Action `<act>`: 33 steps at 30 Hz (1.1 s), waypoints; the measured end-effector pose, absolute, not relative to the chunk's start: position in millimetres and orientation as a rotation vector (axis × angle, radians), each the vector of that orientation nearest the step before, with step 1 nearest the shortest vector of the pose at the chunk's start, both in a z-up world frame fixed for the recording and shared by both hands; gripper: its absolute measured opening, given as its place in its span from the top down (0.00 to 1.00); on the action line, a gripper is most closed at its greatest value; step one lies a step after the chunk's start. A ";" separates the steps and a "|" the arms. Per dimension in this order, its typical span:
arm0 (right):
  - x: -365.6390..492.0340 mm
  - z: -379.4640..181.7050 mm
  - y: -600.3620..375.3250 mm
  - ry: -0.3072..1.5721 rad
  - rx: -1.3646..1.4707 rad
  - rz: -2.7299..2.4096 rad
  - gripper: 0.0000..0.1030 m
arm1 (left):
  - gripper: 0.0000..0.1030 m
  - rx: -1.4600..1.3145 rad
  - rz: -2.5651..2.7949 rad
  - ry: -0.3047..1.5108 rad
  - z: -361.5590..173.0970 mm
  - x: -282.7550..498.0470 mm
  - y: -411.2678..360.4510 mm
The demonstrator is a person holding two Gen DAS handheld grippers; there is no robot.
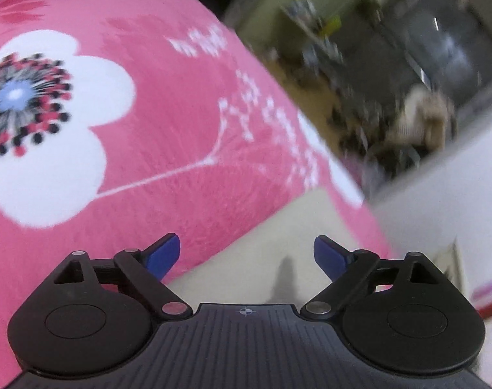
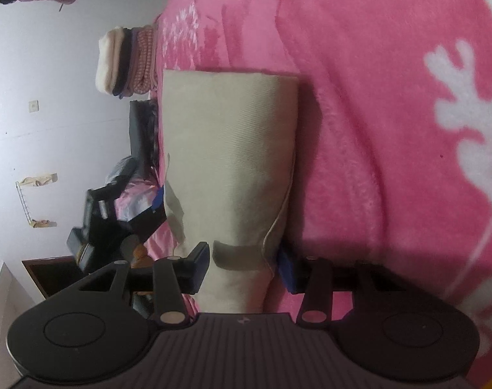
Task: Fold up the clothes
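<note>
Your right gripper (image 2: 242,267) clamps the beige garment (image 2: 229,149) edge; left gripper (image 1: 246,254) spread wide, empty, over pink blanket (image 1: 168,103).

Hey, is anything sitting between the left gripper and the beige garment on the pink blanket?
Nothing visible. The left gripper is open with the beige garment directly ahead on the pink blanket. The right gripper straddles the garment's near end.
</note>
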State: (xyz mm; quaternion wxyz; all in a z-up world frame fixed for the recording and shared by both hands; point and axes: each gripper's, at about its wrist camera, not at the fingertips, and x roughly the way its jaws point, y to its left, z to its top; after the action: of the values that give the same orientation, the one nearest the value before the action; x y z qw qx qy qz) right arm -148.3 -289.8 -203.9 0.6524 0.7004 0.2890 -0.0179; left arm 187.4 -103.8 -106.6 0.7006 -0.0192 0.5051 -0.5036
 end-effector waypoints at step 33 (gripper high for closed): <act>-53.7 -151.3 -371.2 1.144 1.005 0.384 0.70 | 0.07 -0.473 -1.128 1.411 -145.3 18.1 28.6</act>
State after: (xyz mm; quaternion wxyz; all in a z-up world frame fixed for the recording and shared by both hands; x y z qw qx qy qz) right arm -53.7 -371.2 -151.3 0.7072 0.4523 0.5151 0.1731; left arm 18.1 28.6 -145.3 0.5950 -0.2037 0.6073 -0.4855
